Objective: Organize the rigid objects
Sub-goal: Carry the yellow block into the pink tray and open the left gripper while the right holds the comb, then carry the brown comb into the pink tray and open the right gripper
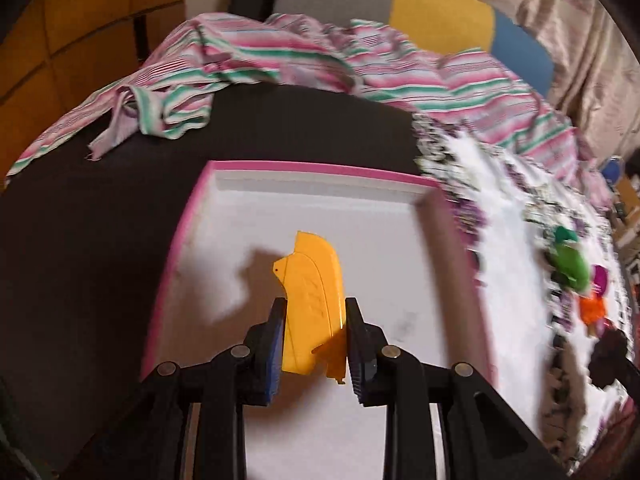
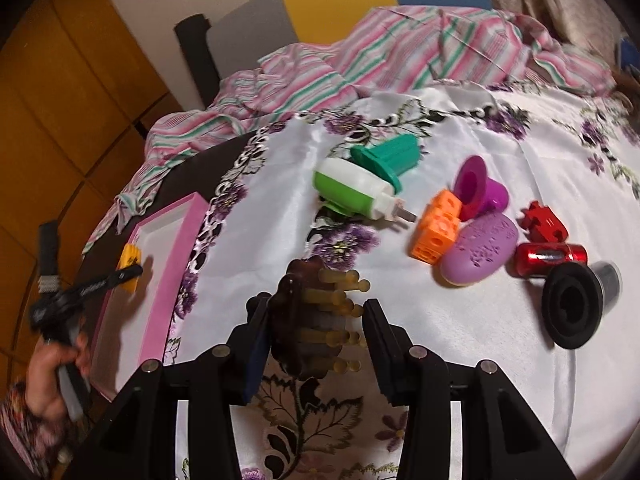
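Observation:
My left gripper (image 1: 314, 308) is shut on a yellow plastic piece (image 1: 314, 296) and holds it over the white inside of a pink-rimmed tray (image 1: 316, 168). The right wrist view shows the same tray (image 2: 176, 248) at the left, with the left gripper (image 2: 130, 271) and yellow piece (image 2: 130, 258) over it. My right gripper (image 2: 316, 312) stands open around a dark brown brush head with yellow bristles (image 2: 316, 320), which lies on the floral cloth. The left finger touches the brush; the right finger stands apart from it.
On the white floral cloth (image 2: 460, 360) lie a green-white plug device (image 2: 352, 192), teal piece (image 2: 388, 156), magenta cup (image 2: 478, 188), orange cube block (image 2: 436, 228), purple oval (image 2: 480, 248), red pieces (image 2: 544, 224), red cylinder (image 2: 548, 258), black cap (image 2: 572, 308). Striped fabric (image 2: 400, 52) lies behind.

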Available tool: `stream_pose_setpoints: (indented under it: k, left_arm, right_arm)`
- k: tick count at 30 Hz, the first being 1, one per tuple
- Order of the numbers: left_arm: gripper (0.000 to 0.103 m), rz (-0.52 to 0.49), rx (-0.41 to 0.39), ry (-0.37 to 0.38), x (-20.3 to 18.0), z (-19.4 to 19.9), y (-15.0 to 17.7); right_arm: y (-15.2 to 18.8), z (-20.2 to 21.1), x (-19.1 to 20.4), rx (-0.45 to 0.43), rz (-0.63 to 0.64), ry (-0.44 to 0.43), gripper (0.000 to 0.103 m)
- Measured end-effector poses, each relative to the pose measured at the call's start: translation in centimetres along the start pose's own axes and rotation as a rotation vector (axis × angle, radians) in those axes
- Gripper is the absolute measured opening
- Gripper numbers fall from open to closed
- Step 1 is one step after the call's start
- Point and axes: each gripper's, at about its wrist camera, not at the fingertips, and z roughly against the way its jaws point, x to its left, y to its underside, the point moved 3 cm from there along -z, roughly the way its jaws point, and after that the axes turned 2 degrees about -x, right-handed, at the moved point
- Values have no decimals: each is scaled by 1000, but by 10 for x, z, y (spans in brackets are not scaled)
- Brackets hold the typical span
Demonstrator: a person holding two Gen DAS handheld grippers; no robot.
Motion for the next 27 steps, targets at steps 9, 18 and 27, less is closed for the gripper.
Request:
stream_pose_setpoints:
  k: [9, 18, 27]
  left_arm:
    - [27, 7, 13, -67, 28, -32, -30]
    - [37, 91, -22, -59, 46, -12, -29]
    - [38, 126, -2, 40, 38, 19, 29]
  right_arm:
    - [2, -5, 2, 18, 28, 8, 45]
    - [2, -7, 4, 21, 45, 15, 45]
    - [9, -15, 31, 45, 152, 0, 45]
